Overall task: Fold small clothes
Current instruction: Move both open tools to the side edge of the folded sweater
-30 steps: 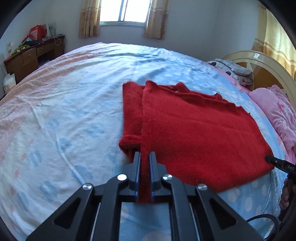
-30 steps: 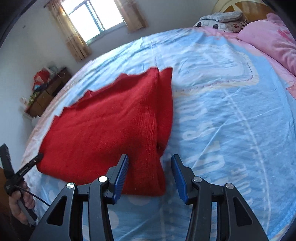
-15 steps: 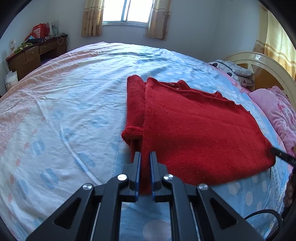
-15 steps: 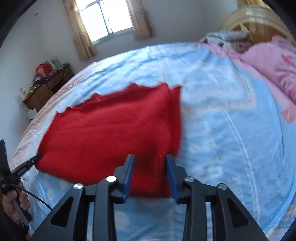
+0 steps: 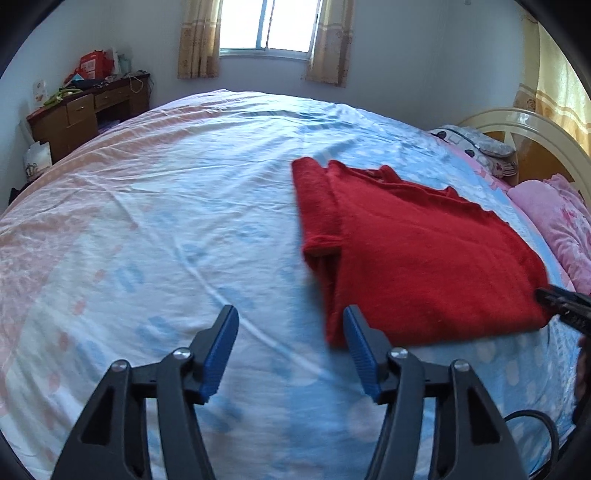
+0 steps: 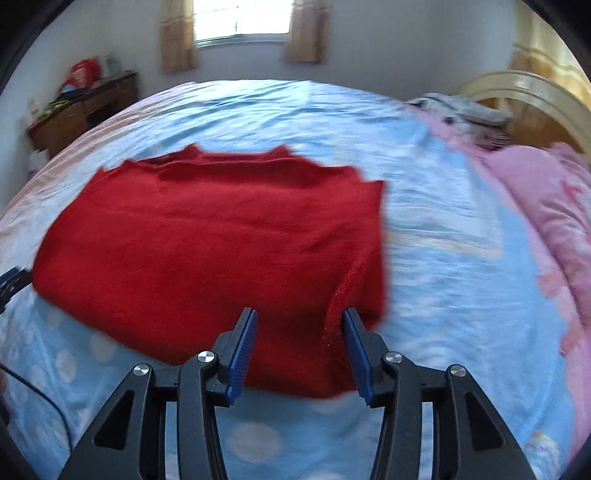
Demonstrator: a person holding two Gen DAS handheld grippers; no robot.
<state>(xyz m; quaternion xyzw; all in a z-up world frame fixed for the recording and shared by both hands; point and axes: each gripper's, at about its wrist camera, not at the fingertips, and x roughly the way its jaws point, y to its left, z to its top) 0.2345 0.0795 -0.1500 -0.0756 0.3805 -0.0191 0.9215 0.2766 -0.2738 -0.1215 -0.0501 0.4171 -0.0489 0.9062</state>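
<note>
A red knitted sweater (image 5: 417,258) lies flat on the bed, its sleeves folded in along its sides. My left gripper (image 5: 290,314) is open and empty, above the sheet just left of the sweater's near left corner. The sweater (image 6: 207,240) fills the middle of the right wrist view. My right gripper (image 6: 299,317) is open, its fingers astride the sweater's near right hem, holding nothing. The tip of the right gripper (image 5: 561,299) shows at the sweater's right corner in the left wrist view.
The bed has a blue and pink patterned sheet (image 5: 147,229). Pink pillows (image 5: 561,221) and a cream headboard (image 5: 524,125) are at the right. A wooden desk (image 5: 85,110) with clutter stands by the far left wall under a window (image 5: 266,26).
My left gripper has let go of the sweater's corner, opened wide and shifted left. My right gripper has swung left over the sweater's right hem; its jaws narrowed, then opened again.
</note>
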